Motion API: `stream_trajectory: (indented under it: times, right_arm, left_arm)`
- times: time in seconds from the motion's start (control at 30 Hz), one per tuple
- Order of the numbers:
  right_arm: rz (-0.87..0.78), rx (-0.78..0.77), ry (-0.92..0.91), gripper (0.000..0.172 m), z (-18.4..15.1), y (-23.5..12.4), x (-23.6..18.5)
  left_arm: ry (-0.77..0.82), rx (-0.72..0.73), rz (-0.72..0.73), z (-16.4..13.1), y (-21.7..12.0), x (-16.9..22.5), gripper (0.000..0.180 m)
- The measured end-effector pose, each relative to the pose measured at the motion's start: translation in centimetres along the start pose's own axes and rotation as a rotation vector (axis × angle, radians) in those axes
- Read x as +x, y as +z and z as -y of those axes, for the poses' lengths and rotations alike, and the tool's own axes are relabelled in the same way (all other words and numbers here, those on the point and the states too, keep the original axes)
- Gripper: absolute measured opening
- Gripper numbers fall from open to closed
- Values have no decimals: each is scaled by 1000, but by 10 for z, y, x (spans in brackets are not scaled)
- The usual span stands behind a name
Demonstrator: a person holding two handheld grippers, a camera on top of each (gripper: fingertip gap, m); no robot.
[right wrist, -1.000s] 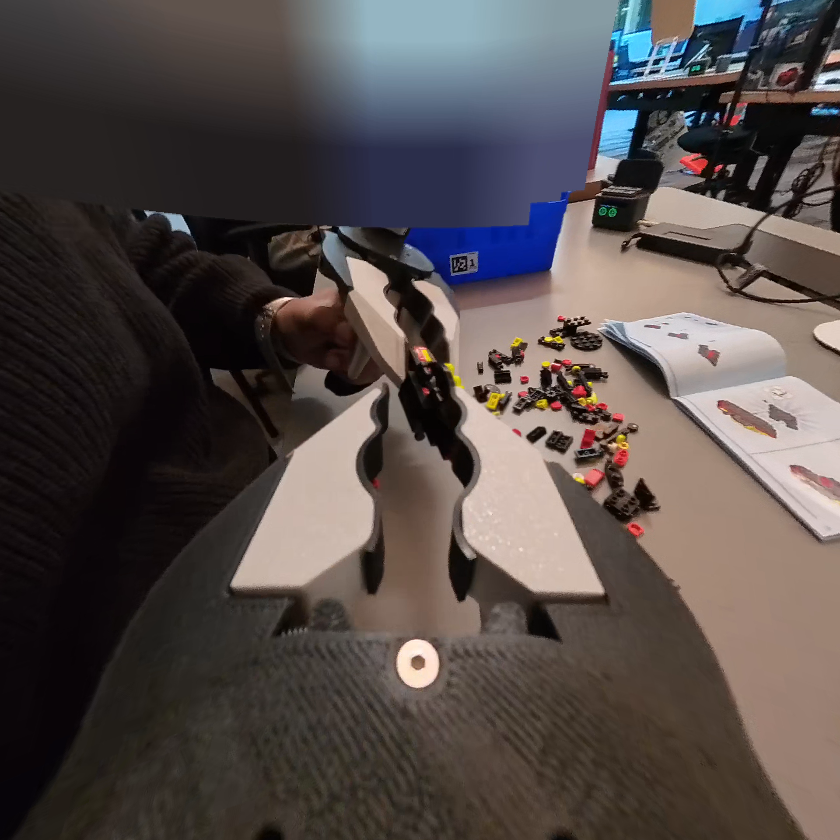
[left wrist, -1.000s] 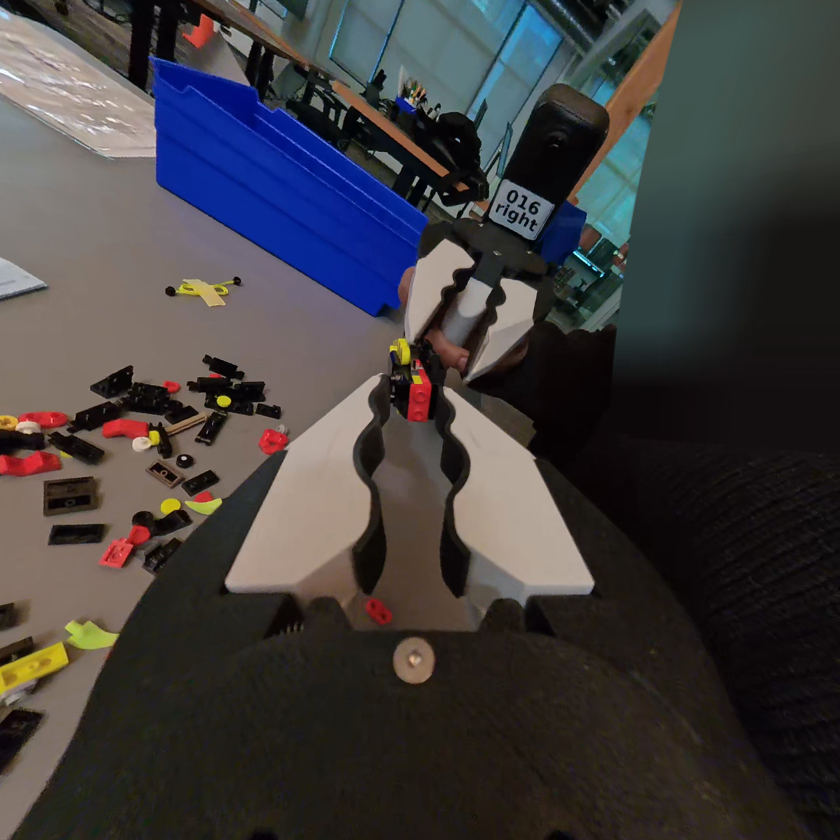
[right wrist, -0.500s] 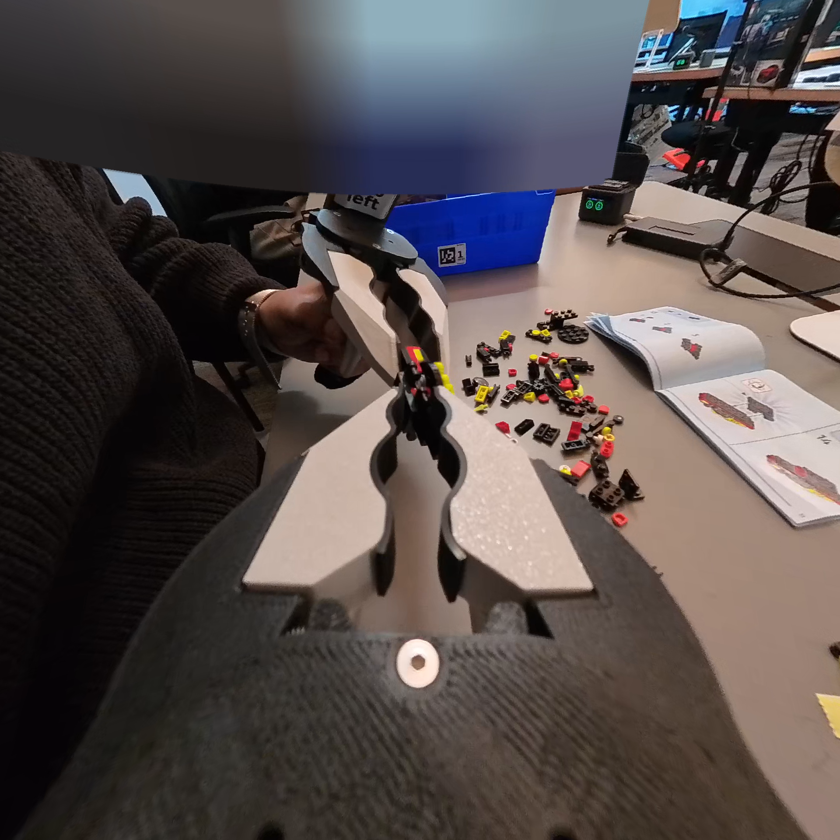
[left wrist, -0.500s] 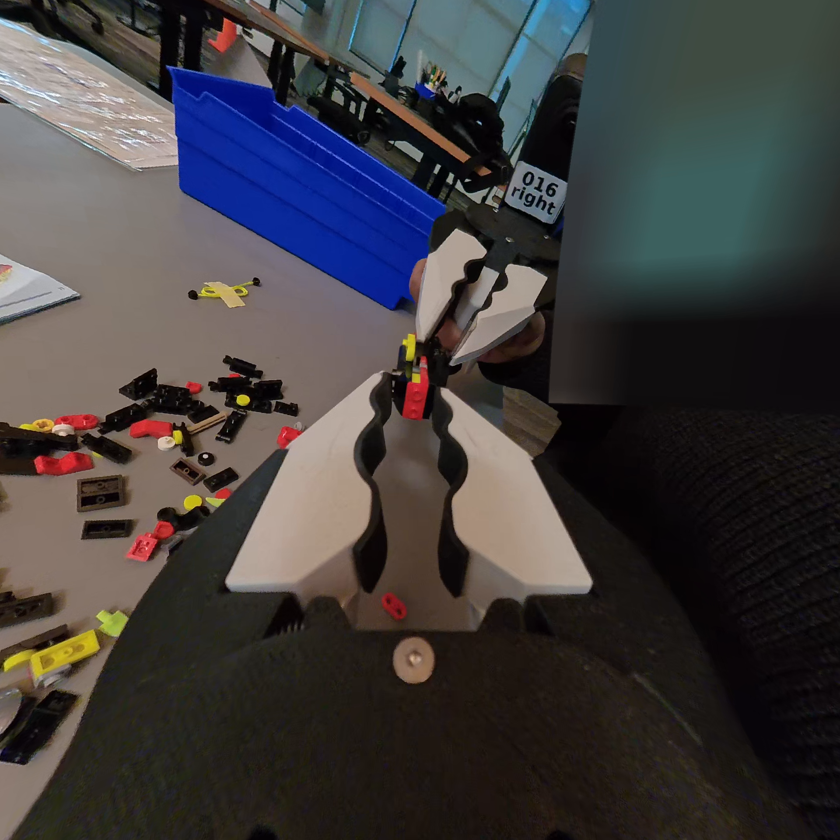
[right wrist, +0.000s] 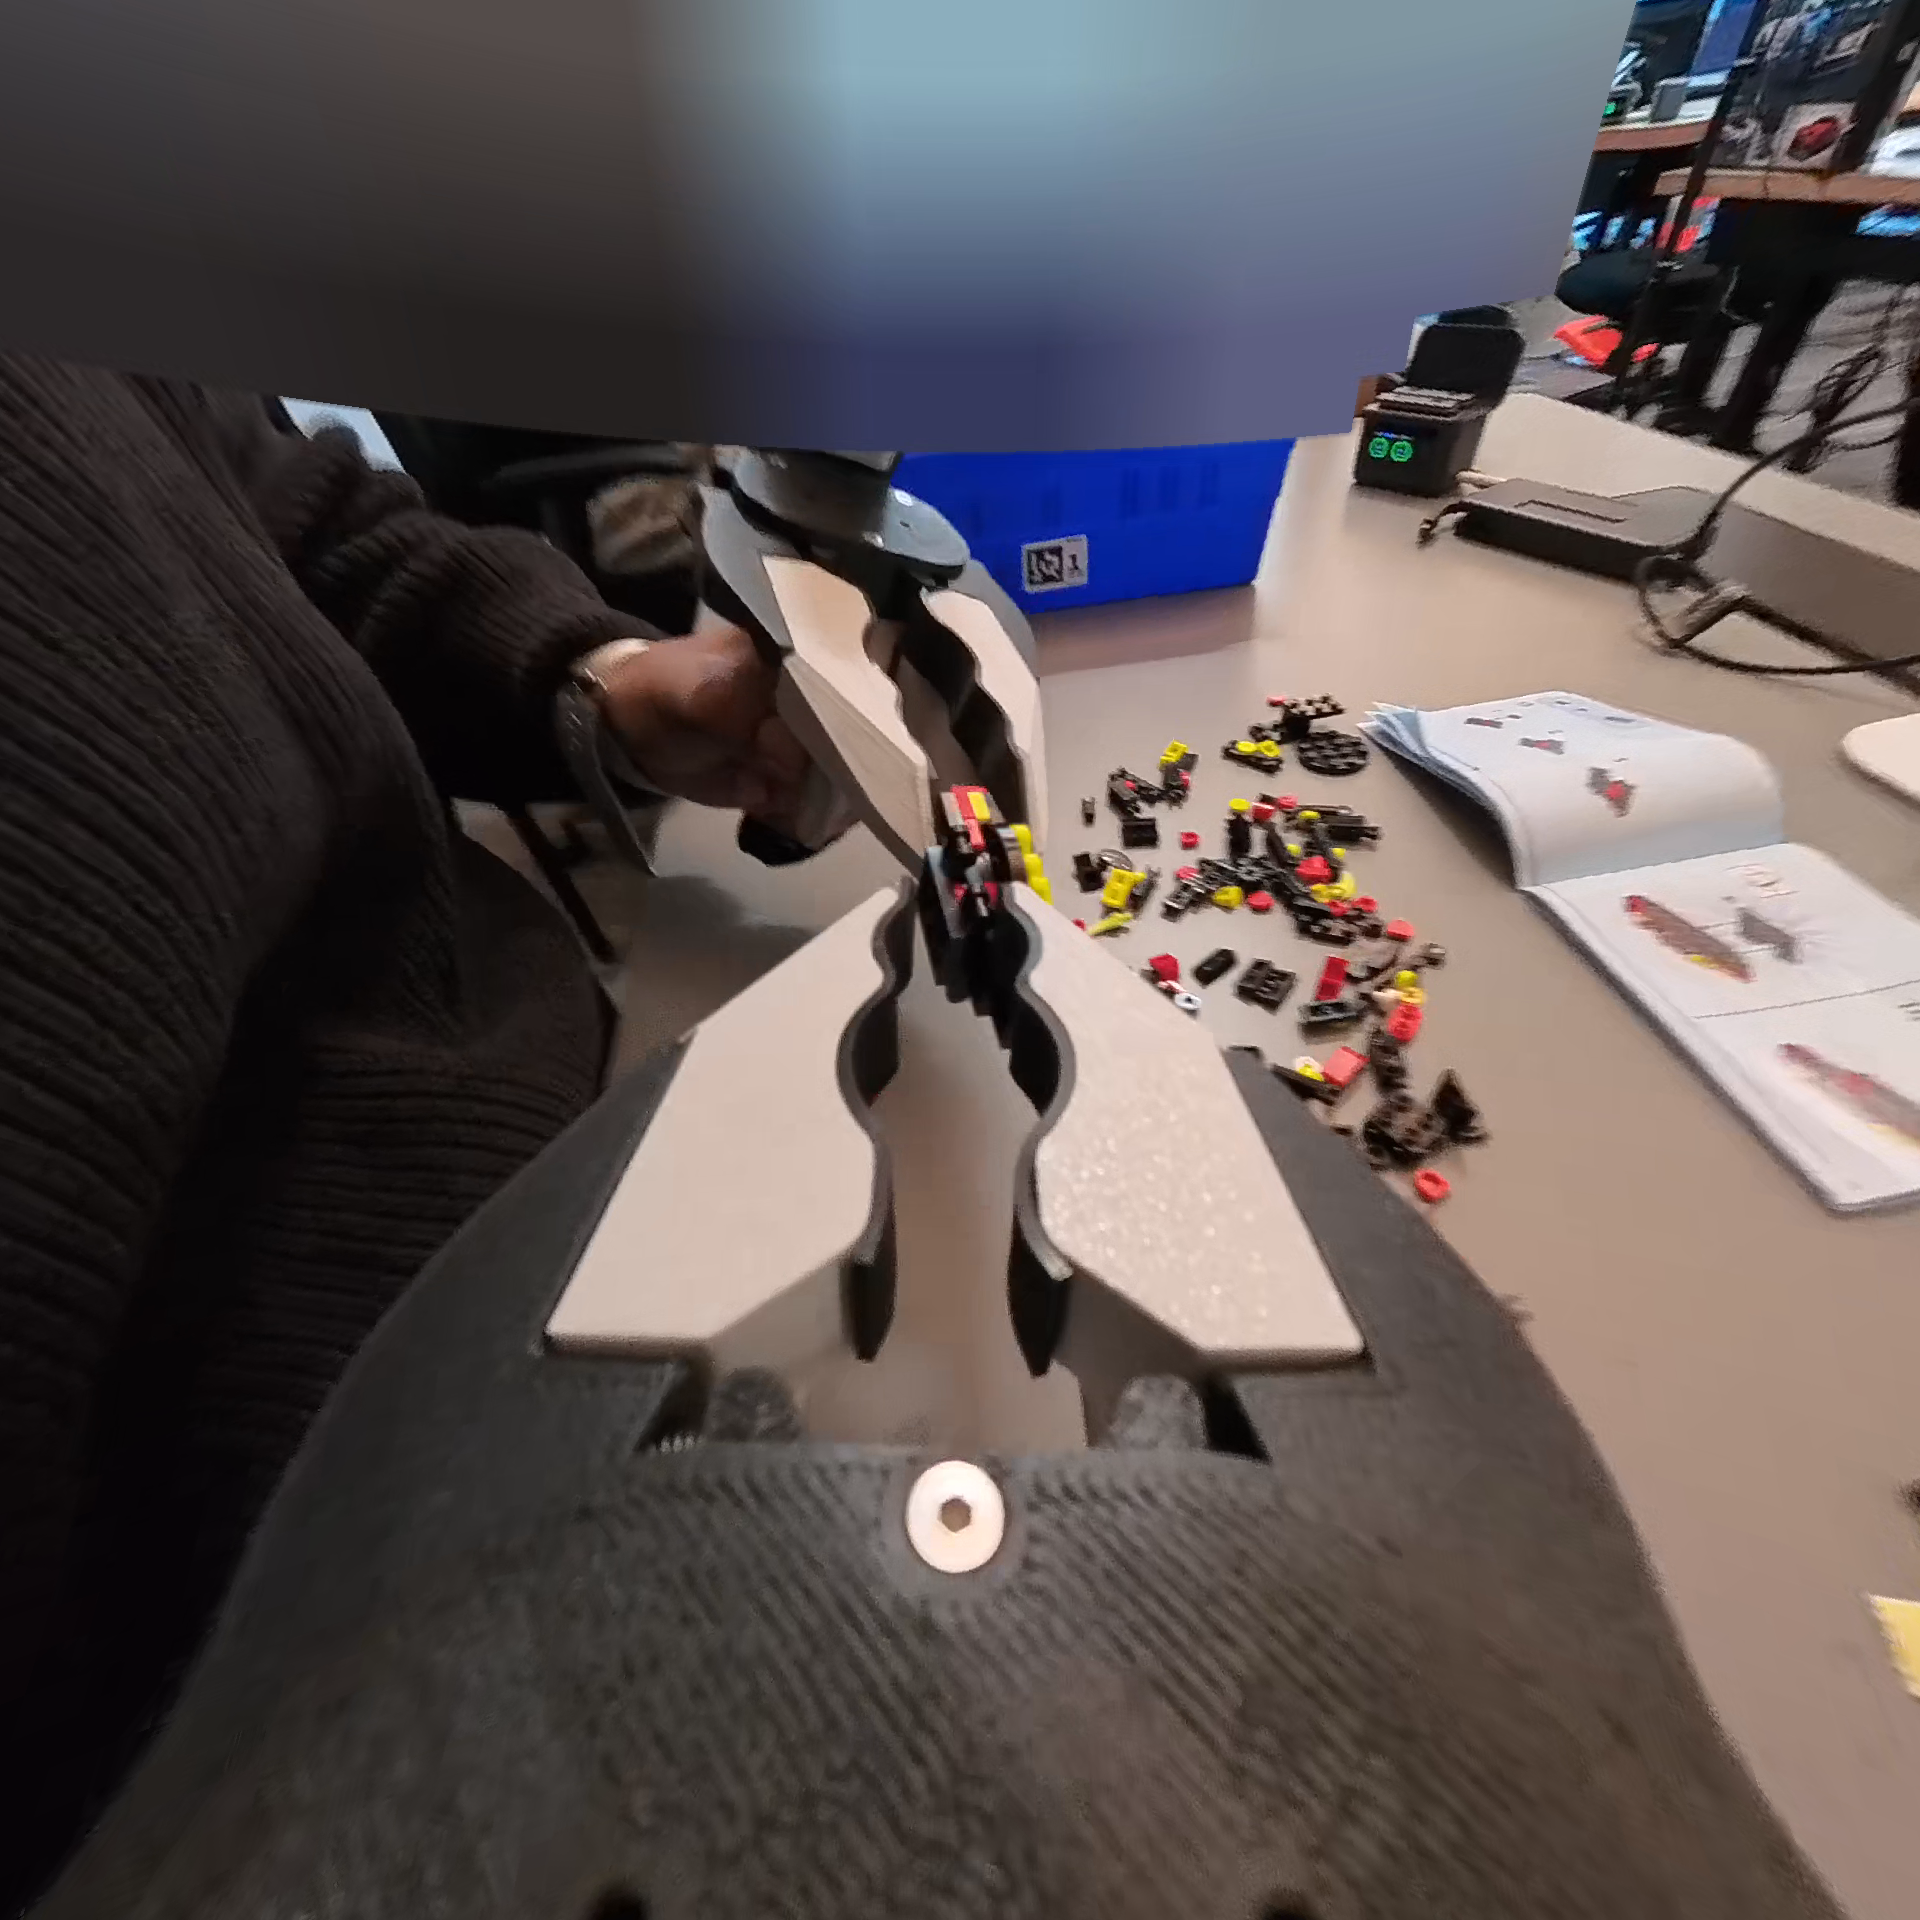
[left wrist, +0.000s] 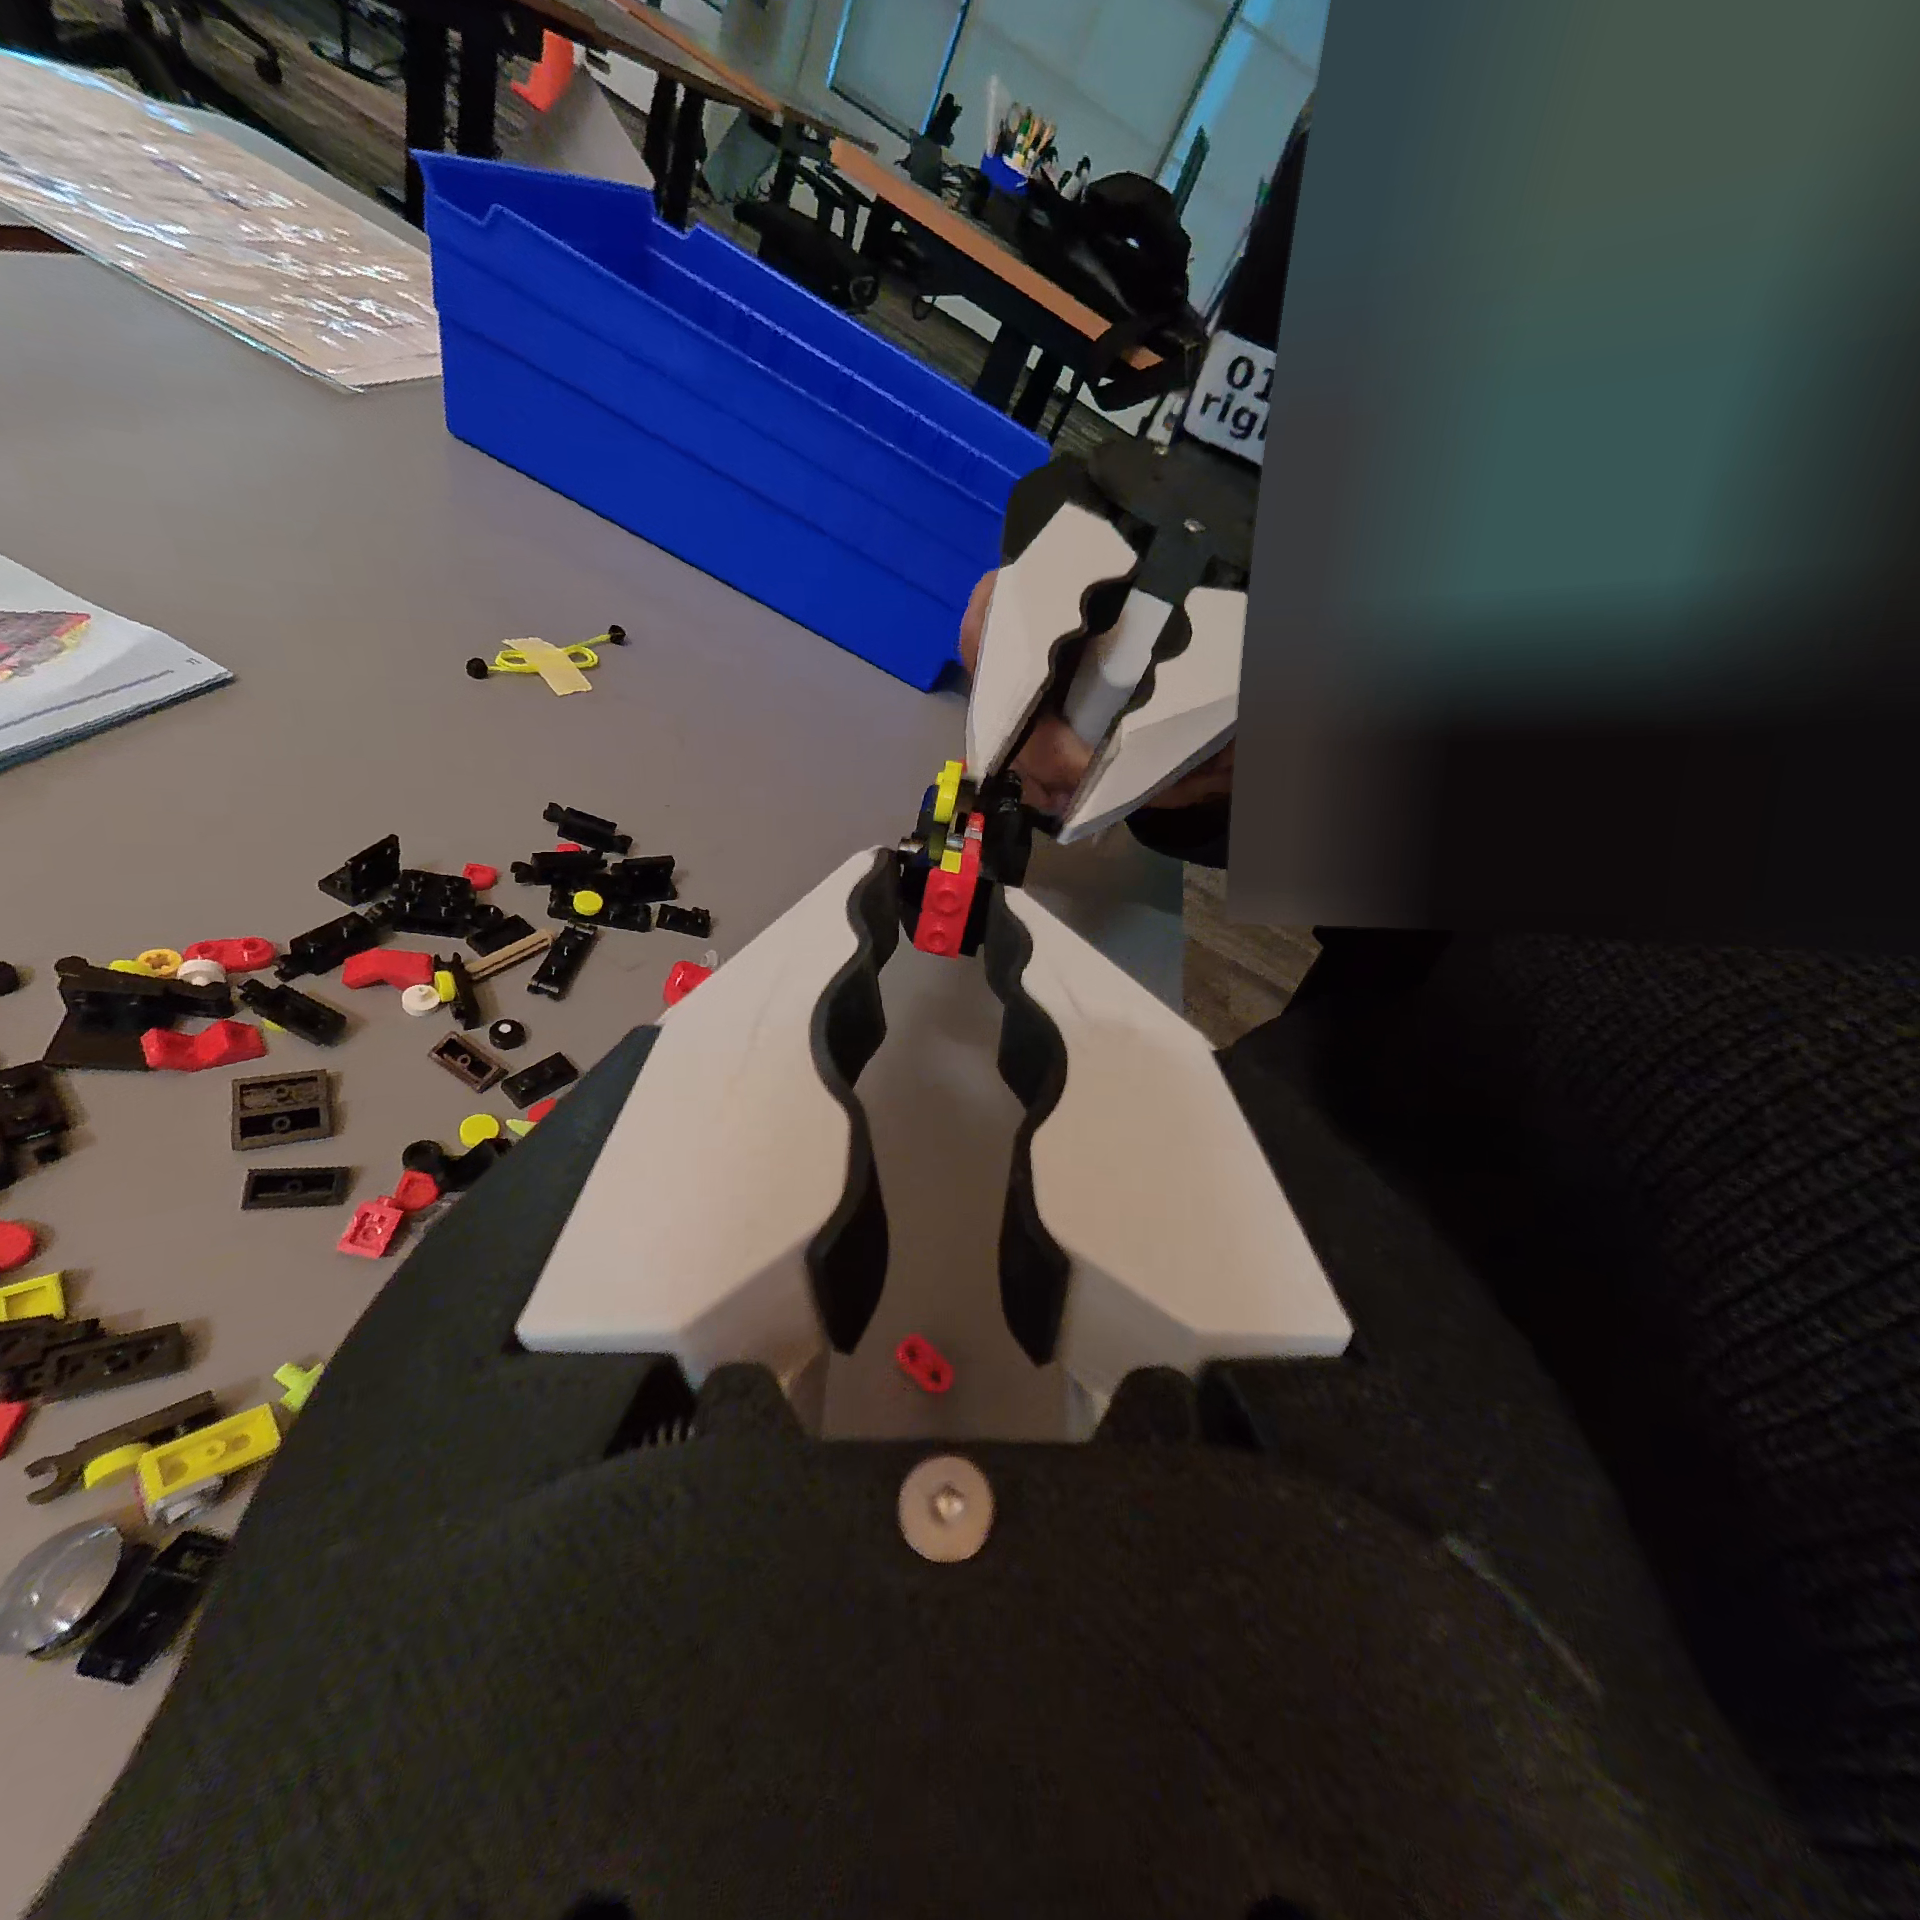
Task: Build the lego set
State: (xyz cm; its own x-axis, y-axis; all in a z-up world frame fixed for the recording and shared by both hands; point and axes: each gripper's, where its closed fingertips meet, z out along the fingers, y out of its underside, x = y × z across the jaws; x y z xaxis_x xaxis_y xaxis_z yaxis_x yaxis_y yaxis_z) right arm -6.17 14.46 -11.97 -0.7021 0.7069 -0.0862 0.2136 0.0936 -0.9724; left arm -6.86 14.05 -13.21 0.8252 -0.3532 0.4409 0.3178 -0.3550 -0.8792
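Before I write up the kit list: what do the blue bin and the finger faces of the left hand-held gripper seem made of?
The blue bin looks like moulded plastic: uniform colour, ribbed walls, slight sheen. The left hand-held gripper fingers look like matte pale plastic, perhaps printed, with wavy black pads, possibly rubber.

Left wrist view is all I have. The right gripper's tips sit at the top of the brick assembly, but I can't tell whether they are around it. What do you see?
Observer: In the right wrist view, the black side of the brick assembly sits between the right gripper jaws, and both pads look pressed on it.
Operator: Anything on the blue bin's near end?
Observer: The blue bin has a small square sticker on that end wall.
Operator: And past the bin?
Observer: A black box with two green lights stands on the table there.
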Motion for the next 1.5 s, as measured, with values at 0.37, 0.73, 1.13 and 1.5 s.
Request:
stream_trajectory:
  times: [0.37, 0.73, 1.13, 1.5]
  right_arm:
    - [-44, -64, -25, 8, -5, -1, 2]
    - [-27, -70, -28, 7, -7, -2, 0]
    - [-119, -110, -159, 23, -9, 4, 5]
    - [-457, -454, -829, 17, -29, 14, 17]
  left_arm:
    - [14, -6, 37, -1, 2, -1, 15]
    - [-6, -9, 61, -2, 3, -3, 14]
    - [-117, 14, 71, -1, 0, -15, 14]
    - [-499, 55, -2, -16, 9, -29, 14]
